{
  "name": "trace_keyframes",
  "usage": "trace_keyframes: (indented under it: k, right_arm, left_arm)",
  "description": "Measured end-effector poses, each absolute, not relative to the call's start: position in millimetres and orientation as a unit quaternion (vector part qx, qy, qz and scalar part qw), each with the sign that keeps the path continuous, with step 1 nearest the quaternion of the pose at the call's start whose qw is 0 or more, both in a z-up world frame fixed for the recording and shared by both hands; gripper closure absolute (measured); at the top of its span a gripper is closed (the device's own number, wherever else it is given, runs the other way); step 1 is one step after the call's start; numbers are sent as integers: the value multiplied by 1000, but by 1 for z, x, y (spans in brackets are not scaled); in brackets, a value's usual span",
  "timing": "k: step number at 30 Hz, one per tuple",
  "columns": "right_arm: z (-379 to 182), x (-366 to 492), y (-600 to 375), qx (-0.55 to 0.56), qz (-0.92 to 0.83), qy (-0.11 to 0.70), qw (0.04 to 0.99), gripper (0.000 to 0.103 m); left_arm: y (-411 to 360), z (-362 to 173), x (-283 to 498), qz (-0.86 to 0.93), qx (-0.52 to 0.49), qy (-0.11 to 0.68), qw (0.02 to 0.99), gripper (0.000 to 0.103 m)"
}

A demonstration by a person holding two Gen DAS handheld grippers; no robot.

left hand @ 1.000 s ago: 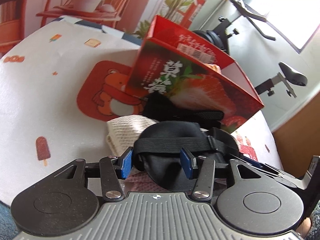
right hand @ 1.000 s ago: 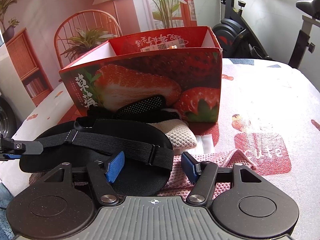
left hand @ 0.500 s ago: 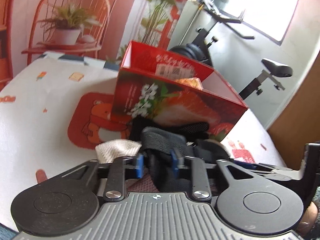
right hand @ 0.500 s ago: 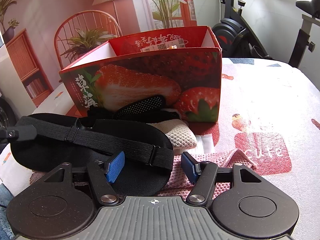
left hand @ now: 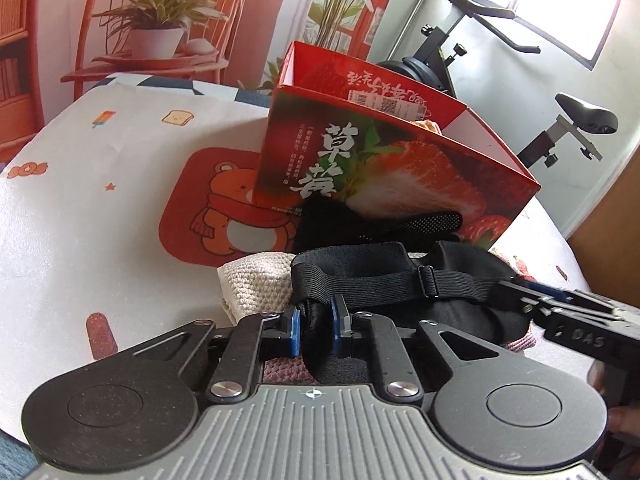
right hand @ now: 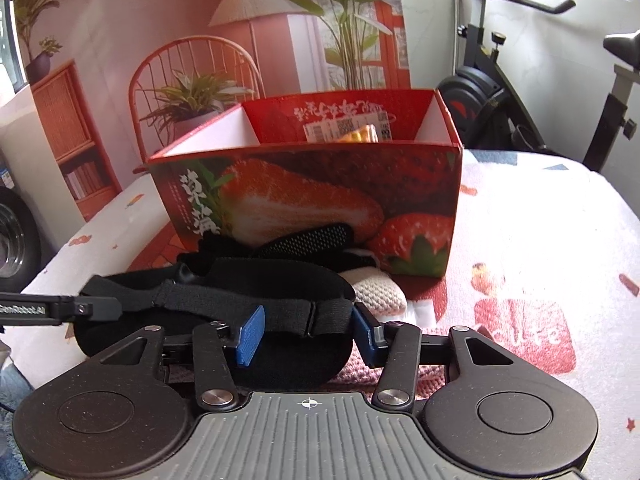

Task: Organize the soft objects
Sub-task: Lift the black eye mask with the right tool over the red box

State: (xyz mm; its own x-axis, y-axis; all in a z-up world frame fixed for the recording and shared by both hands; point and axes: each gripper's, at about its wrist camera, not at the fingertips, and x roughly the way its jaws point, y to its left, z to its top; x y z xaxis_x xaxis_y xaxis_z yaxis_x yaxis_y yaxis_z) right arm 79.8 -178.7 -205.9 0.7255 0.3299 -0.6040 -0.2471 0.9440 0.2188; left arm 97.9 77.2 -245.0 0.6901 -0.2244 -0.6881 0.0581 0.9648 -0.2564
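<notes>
Pinching eye mask (left hand: 452,276), L jaws shut.

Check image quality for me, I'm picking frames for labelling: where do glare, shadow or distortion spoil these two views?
Left wrist view: the window at upper right is blown out, the black eye mask is in shadow with little detail, and fisheye bending curves the table edge. Right wrist view: the tablecloth at right is washed out by glare; the strawberry box stays sharp.

Each claw (left hand: 315,330) (right hand: 307,334) has black linkage arms, silver screws, blue pads and a ribbed grey base.
</notes>
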Motion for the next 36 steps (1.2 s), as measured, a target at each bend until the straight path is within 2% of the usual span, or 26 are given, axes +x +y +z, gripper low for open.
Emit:
trace_keyframes:
  k: [4, 8, 10, 24, 30, 36]
  right_arm:
    - [-192, 73, -178, 59, 162, 307, 936, 63]
    - [-184, 71, -178, 58, 178, 291, 938, 86]
    - [-183, 70, -177, 56, 179, 289, 939, 92]
    - [-187, 71, -176, 75, 194, 303, 930, 93]
    - [-178, 70, -184, 84, 194, 286, 935, 95]
    - [-155, 72, -186, 75, 206, 252, 942, 95]
  left_arm:
    - [76, -245, 98, -76, -107, 387, 913, 88]
    - [76, -246, 98, -76, -108, 387, 912, 88]
    - [75, -246, 98, -76, -109, 388, 912, 88]
    - [76, -246, 97, -78, -118, 385, 912, 87]
    - [82, -230, 87, -71, -126, 329, 933, 92]
    - [75, -197, 82, -81, -93, 268, 956, 92]
